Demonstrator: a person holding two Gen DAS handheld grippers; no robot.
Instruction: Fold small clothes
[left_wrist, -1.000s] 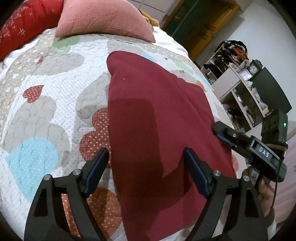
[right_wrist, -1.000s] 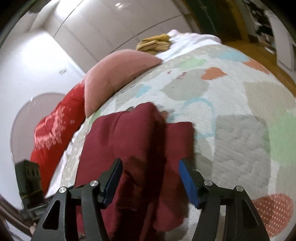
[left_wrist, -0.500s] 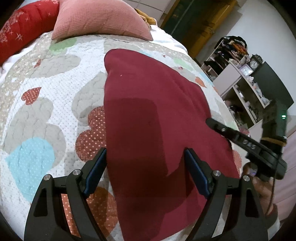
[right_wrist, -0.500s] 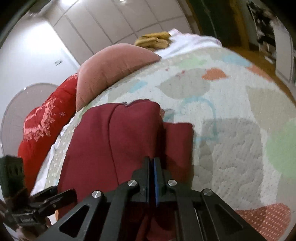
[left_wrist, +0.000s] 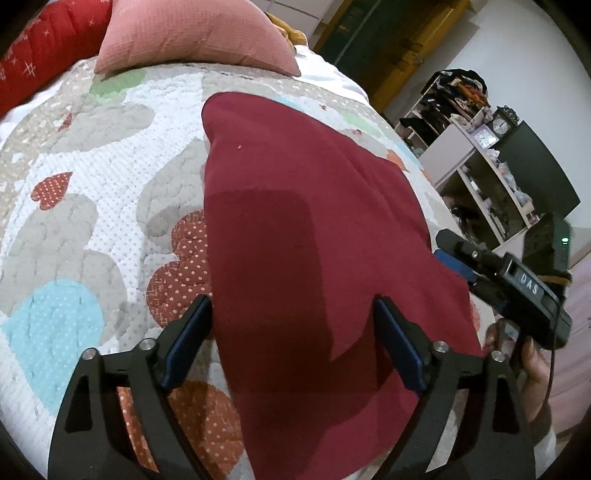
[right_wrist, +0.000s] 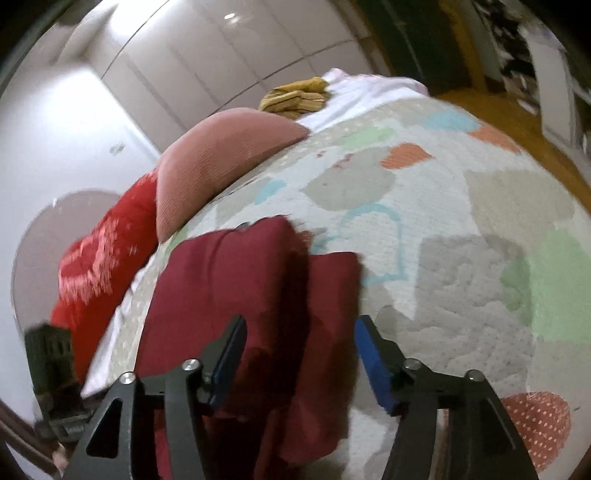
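A dark red garment lies spread on the quilted bed, running from near the pillows to the front edge. My left gripper is open above its near end, holding nothing. In the right wrist view the garment shows a raised fold with a lower flap to its right. My right gripper is open over that fold, empty. It also shows in the left wrist view at the garment's right edge.
A patchwork heart quilt covers the bed. A pink pillow and a red pillow lie at the head. Yellow folded cloth sits beyond them. Shelves with clutter stand to the right of the bed.
My right gripper was open a second ago, shut half a second ago over the fold, and is open again now. The left gripper has stayed open and nearly still.
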